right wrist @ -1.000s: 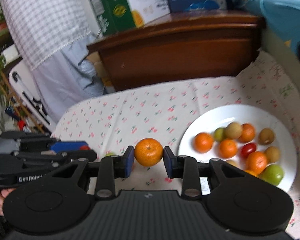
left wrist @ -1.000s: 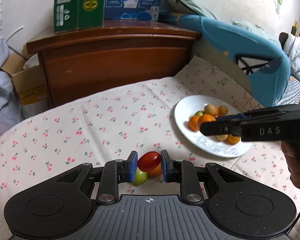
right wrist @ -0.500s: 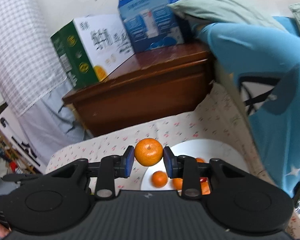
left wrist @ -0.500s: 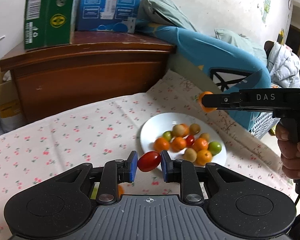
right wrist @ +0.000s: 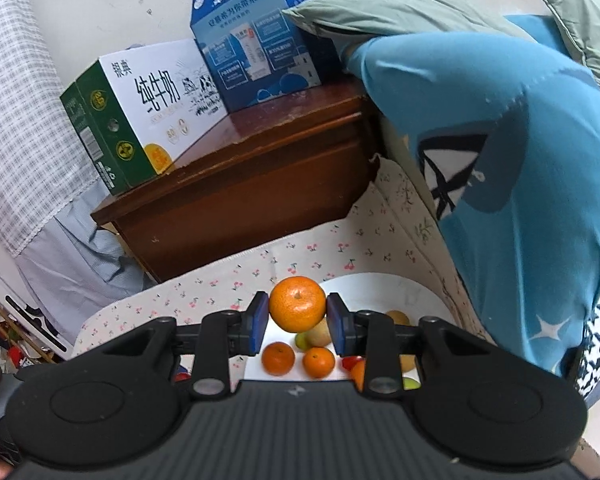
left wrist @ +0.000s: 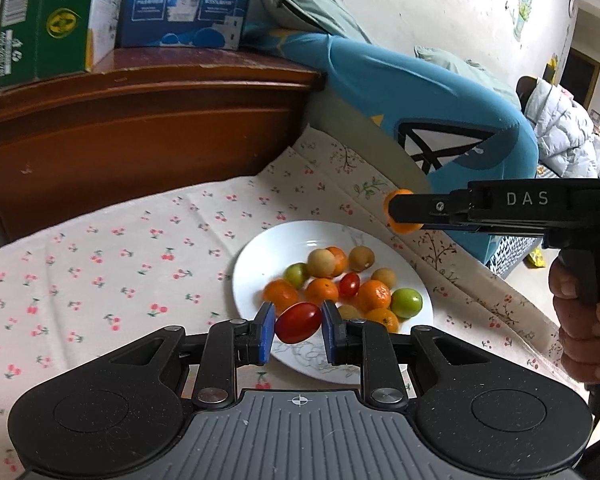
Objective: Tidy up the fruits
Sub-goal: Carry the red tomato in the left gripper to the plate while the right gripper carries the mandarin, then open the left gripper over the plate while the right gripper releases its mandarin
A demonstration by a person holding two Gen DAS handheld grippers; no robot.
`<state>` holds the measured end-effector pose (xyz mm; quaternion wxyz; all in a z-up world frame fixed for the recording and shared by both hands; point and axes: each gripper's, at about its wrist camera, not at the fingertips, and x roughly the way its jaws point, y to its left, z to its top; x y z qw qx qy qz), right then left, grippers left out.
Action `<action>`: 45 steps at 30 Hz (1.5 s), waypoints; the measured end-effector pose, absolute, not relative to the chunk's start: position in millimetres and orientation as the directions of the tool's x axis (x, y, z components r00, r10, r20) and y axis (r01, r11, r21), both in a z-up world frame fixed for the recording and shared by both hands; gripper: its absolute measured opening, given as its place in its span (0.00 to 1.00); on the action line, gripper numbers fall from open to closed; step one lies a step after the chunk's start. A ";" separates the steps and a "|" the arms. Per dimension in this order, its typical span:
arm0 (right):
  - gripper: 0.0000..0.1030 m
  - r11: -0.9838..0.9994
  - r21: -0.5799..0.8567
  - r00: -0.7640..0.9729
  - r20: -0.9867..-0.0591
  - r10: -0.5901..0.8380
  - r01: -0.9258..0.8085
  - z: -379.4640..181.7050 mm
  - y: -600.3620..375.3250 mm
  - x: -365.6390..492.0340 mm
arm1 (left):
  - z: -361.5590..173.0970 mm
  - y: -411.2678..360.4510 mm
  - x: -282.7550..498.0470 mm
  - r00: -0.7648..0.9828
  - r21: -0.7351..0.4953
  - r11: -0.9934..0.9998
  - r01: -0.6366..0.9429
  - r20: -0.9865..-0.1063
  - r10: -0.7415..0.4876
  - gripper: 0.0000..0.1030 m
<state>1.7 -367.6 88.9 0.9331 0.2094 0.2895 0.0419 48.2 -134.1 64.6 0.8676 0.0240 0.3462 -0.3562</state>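
Blocking the near rim of the plate (left wrist: 256, 264), the left gripper (left wrist: 298, 328) gripped a red tomato (left wrist: 298, 322) above the plate's near edge. The right gripper (right wrist: 298, 316) clamped an orange (right wrist: 297, 303) above the plate's far side; its body hid much of the fruit pile (right wrist: 300, 358). From the left wrist camera, the orange showed only partly behind one black finger (left wrist: 420, 209), and the hand (left wrist: 584, 322) was cut off at the frame edge.

Left claw (left wrist: 298, 330) clamped on red cherry tomato (left wrist: 298, 323) above near rim of white plate (left wrist: 260, 264); right claw (left wrist: 404, 216) pinches an orange (left wrist: 398, 226) beyond plate's far-right edge.
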 end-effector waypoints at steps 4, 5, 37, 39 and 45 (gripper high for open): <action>0.30 0.905 0.420 0.816 -0.546 0.189 0.071 81.3 -371.0 2.3 | 56.9 -145.4 51.1 0.489 -0.218 0.738 0.639 -0.626 -0.608 0.21; 0.30 0.903 0.422 0.813 -0.551 0.188 0.077 79.4 -371.8 2.5 | 54.6 -148.1 52.0 0.484 -0.220 0.736 0.640 -0.629 -0.608 0.21; 0.35 0.876 0.458 0.805 -0.571 0.159 0.152 68.3 -379.5 1.6 | 83.0 -133.7 58.3 0.584 -0.165 0.829 0.534 -0.638 -0.503 0.70; 0.36 0.877 0.457 0.806 -0.569 0.163 0.145 70.0 -376.6 0.8 | 87.3 -124.7 58.9 0.597 -0.151 0.846 0.511 -0.646 -0.476 0.71; 0.36 0.886 0.451 0.810 -0.556 0.187 0.105 76.9 -365.9 -5.4 | 96.8 -98.5 59.8 0.613 -0.140 0.879 0.456 -0.666 -0.424 0.73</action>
